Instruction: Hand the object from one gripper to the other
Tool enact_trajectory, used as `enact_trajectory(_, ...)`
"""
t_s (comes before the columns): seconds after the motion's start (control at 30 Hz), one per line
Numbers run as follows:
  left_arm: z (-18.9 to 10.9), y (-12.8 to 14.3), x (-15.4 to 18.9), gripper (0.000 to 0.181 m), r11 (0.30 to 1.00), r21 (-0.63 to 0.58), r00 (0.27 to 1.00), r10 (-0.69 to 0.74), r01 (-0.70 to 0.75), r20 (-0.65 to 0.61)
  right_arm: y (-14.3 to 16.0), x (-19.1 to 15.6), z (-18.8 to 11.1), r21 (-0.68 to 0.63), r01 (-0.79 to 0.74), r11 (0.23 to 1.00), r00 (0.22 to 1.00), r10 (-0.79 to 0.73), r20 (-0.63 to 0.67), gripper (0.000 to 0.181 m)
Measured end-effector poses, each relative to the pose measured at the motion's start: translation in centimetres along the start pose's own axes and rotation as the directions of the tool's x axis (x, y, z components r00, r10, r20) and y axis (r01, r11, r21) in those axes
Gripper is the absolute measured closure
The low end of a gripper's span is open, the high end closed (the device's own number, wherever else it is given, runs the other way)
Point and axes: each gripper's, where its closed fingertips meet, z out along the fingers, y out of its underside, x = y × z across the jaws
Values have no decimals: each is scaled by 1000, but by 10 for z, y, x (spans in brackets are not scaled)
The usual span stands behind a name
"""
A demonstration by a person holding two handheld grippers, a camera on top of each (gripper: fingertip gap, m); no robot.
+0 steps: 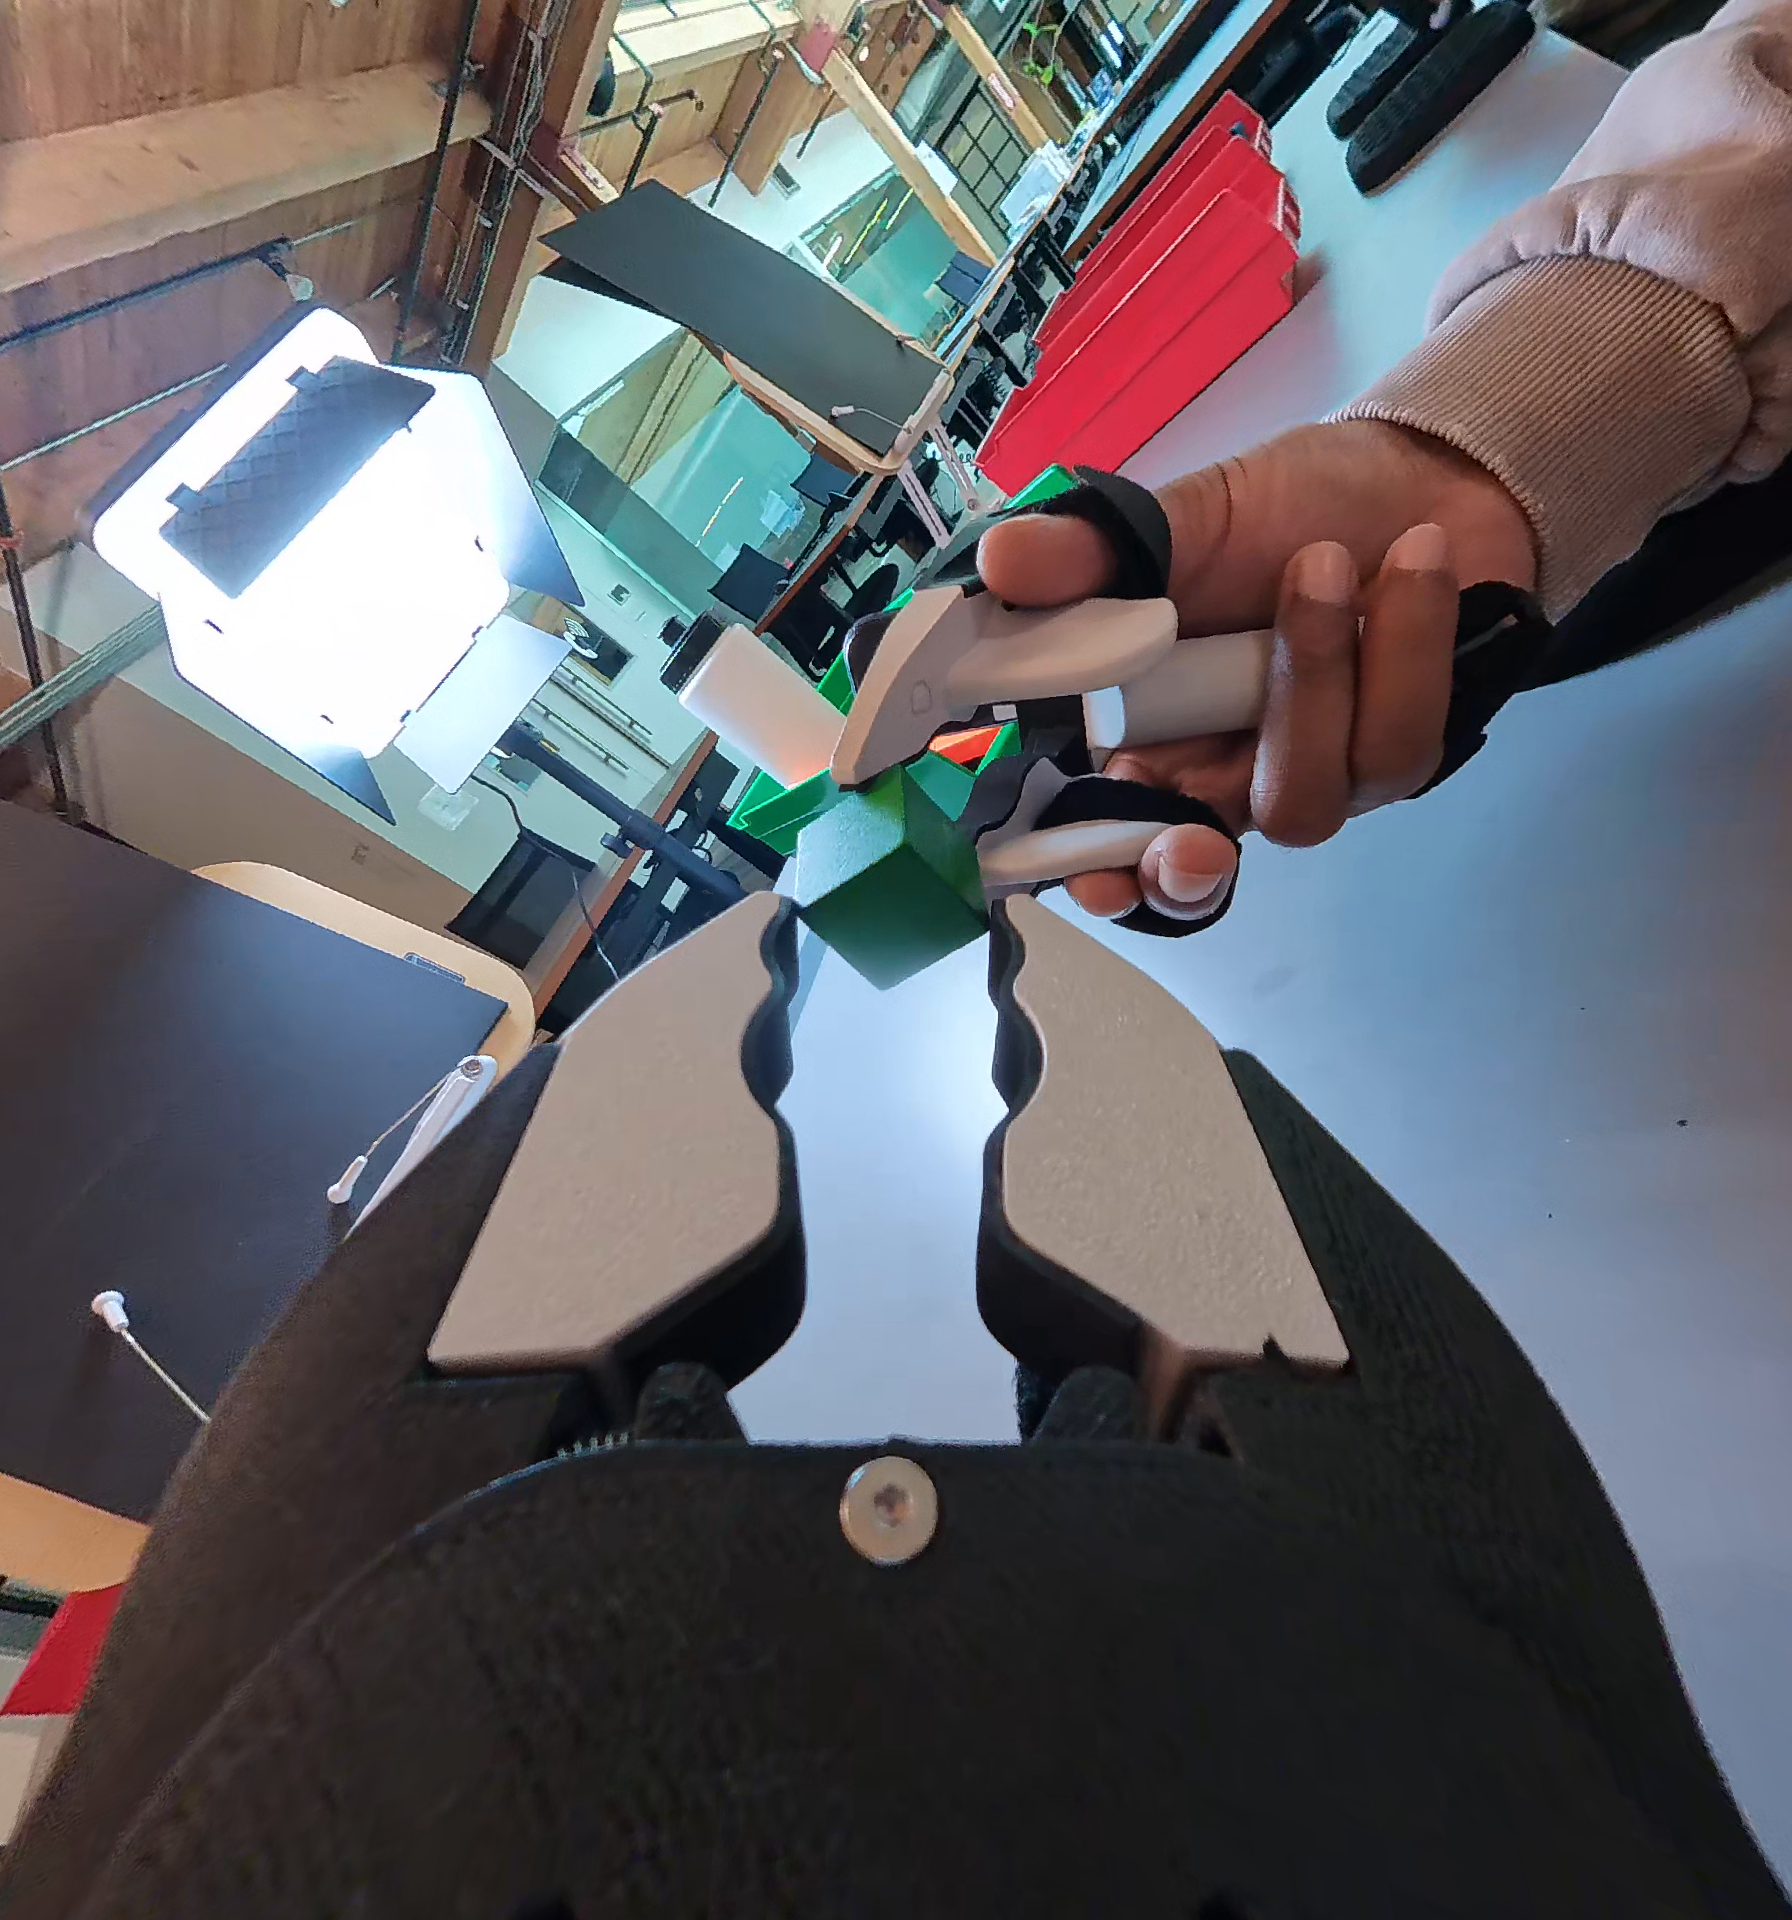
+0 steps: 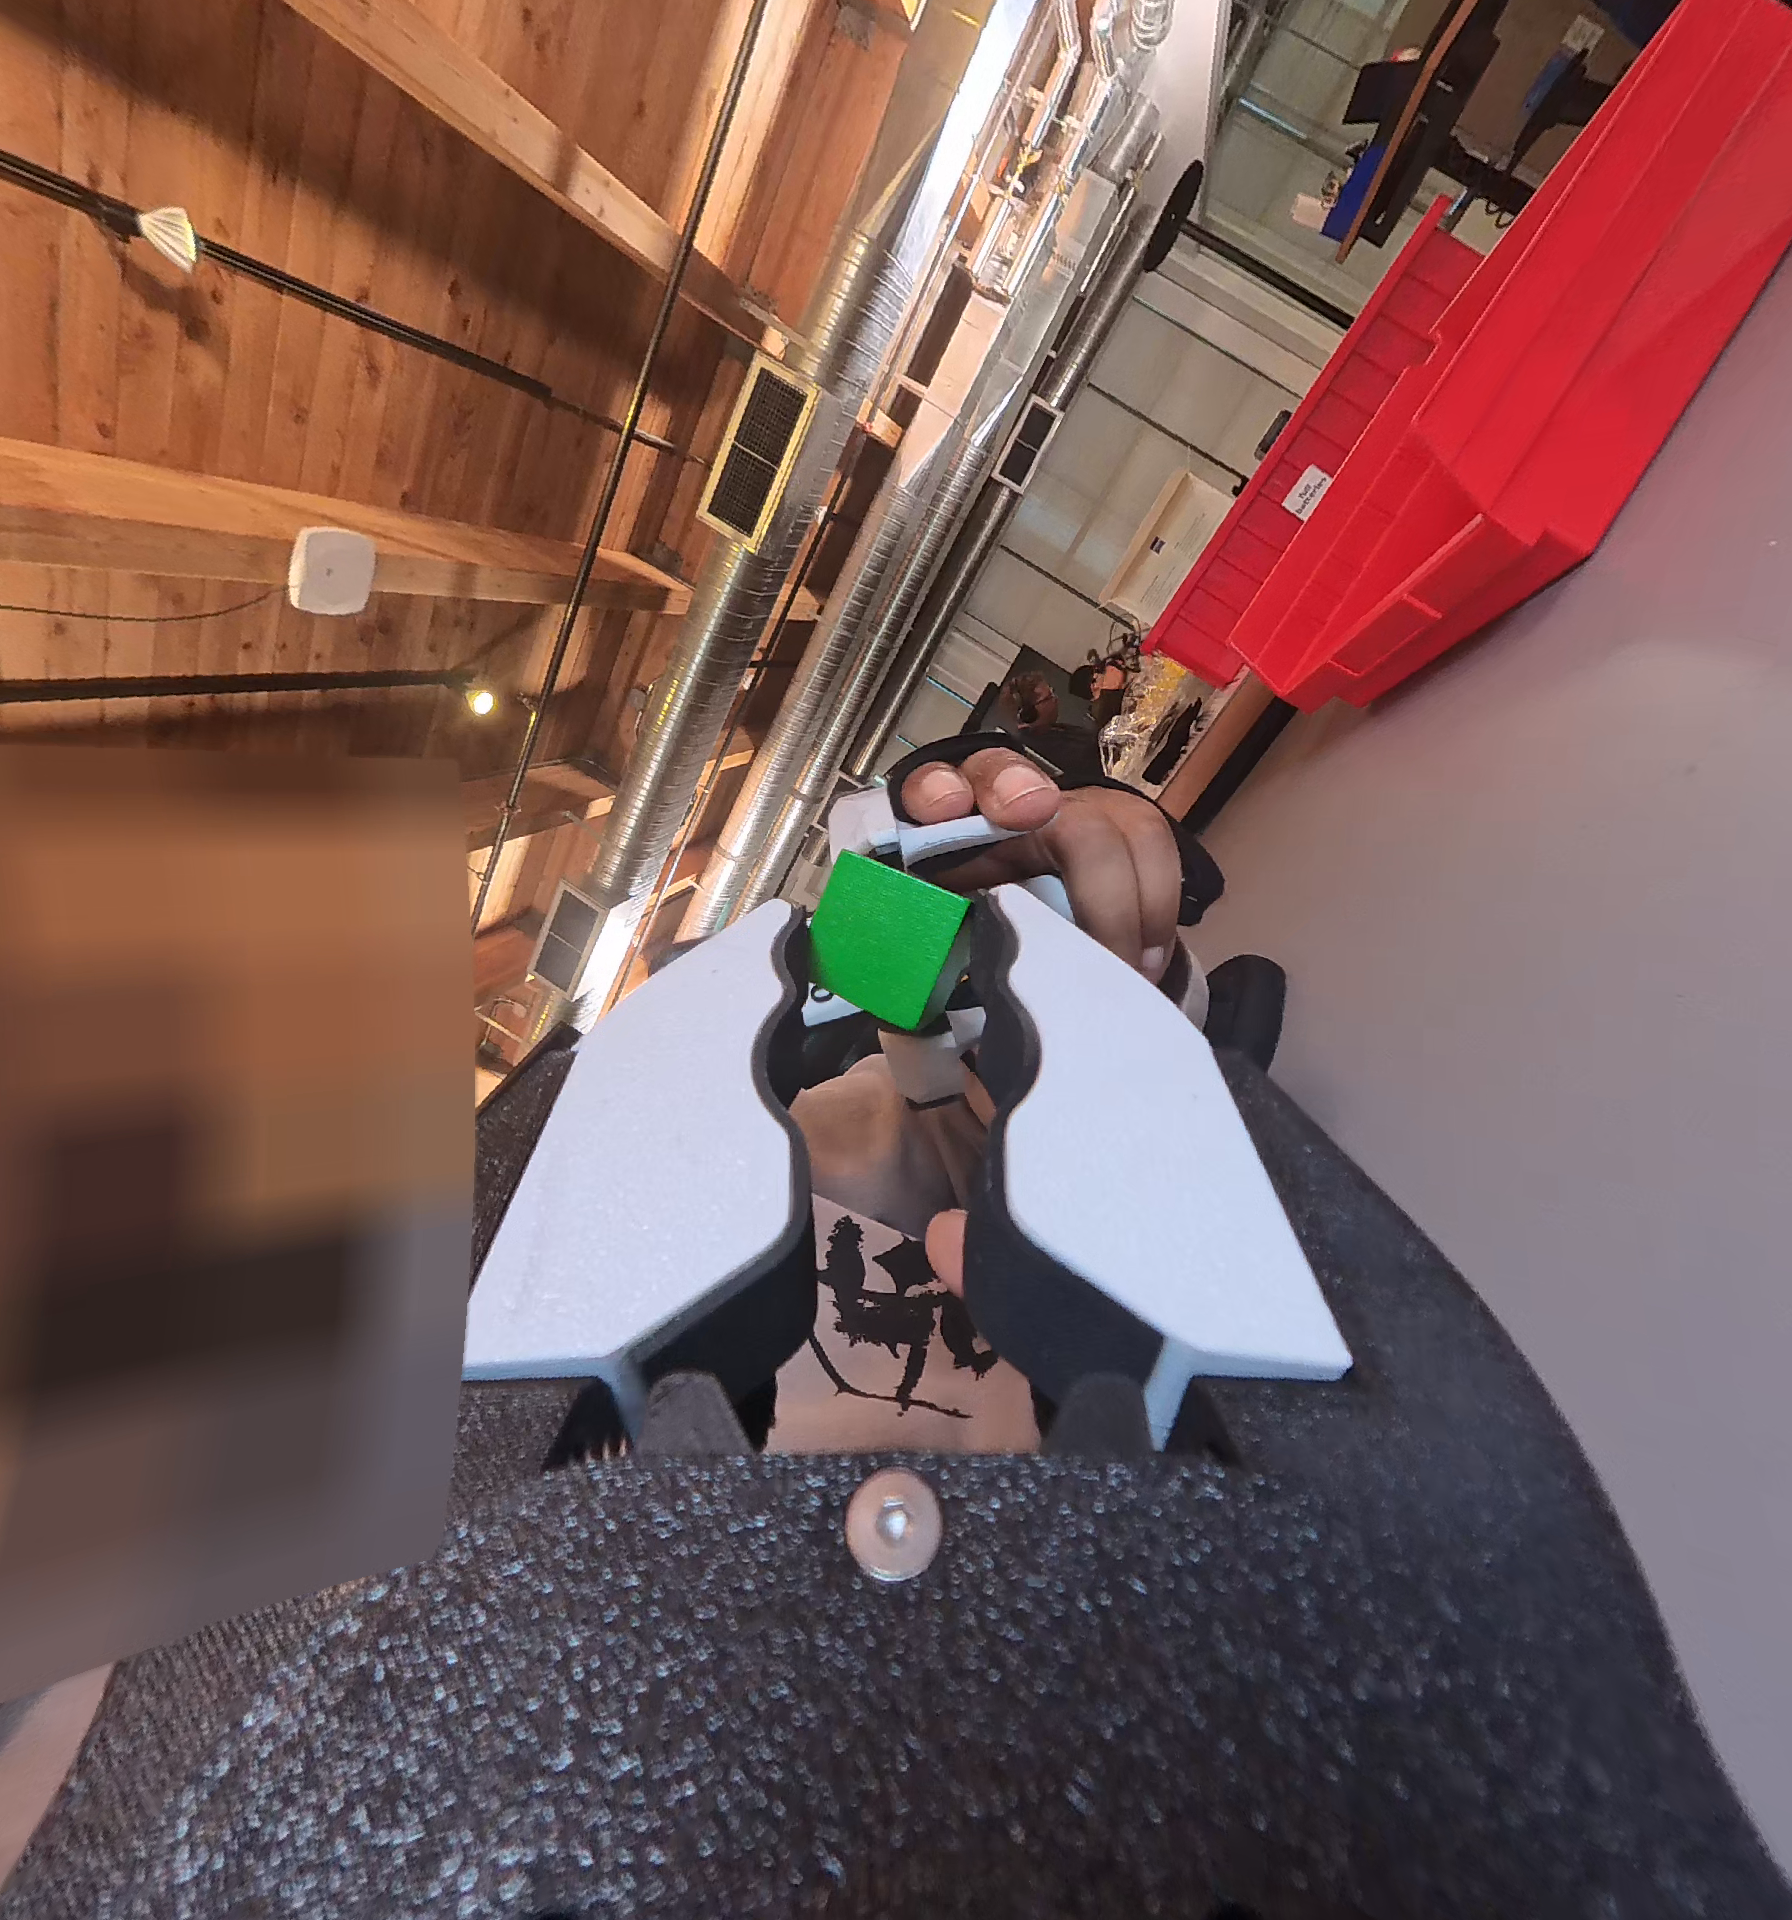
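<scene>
Green cube (image 2: 887, 951) sits gripped at the tips of the right gripper (image 2: 884, 940), whose fingers (image 2: 663, 1122) are closed on its sides. Facing it, the left gripper (image 1: 890, 925) brackets the same cube (image 1: 887, 899) at 12 o'clock; whether it is pinching is unclear. Best practice, in this judgement: clamp left firmly before the right lets go, above the table (image 1: 1494, 1039).

The right gripper (image 2: 887, 940) pinches a green block (image 2: 887, 951) between its two pale fingertips (image 2: 767, 935), the block tilted and lifted clear of the grey bench (image 2: 1546, 1039). Just beyond the block, the other gripper (image 2: 923, 831) shows in a hand (image 2: 1079, 852). Red bins (image 2: 1494, 416) stand at the bench's far edge.
</scene>
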Motion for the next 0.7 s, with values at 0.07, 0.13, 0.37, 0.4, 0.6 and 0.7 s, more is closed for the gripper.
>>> enact_trajectory(0.07, -1, 0, 1, 146, 1000, -8, 1000, 27, -27, -1, 1, 0, 0, -3, -4, 1000, 1000, 4, 2, 152)
enact_trajectory(0.13, -1, 0, 1, 146, 999, -23, 999, 45, -45, -6, 2, 0, 0, -6, -7, 1000, 1000, 7, 6, 152)
enact_trajectory(0.37, -3, -5, 0, 147, 1000, -16, 999, -21, 21, -32, 3, -6, 2, -19, 43, 999, 999, -43, 20, 151)
enact_trajectory(0.4, -4, -6, -1, 147, 999, -9, 998, -52, 52, -39, 3, -9, 2, -27, 75, 997, 997, -75, 22, 144)
enact_trajectory(0.6, -7, -7, -15, 147, 922, 16, 916, -382, 387, -125, -4, -17, -9, -167, 585, 794, 792, -603, -95, 124)
enact_trajectory(0.7, -8, -10, -19, 147, 780, 21, 762, -605, 626, -229, -6, -10, -20, -326, 813, 482, 460, -876, -147, 127)
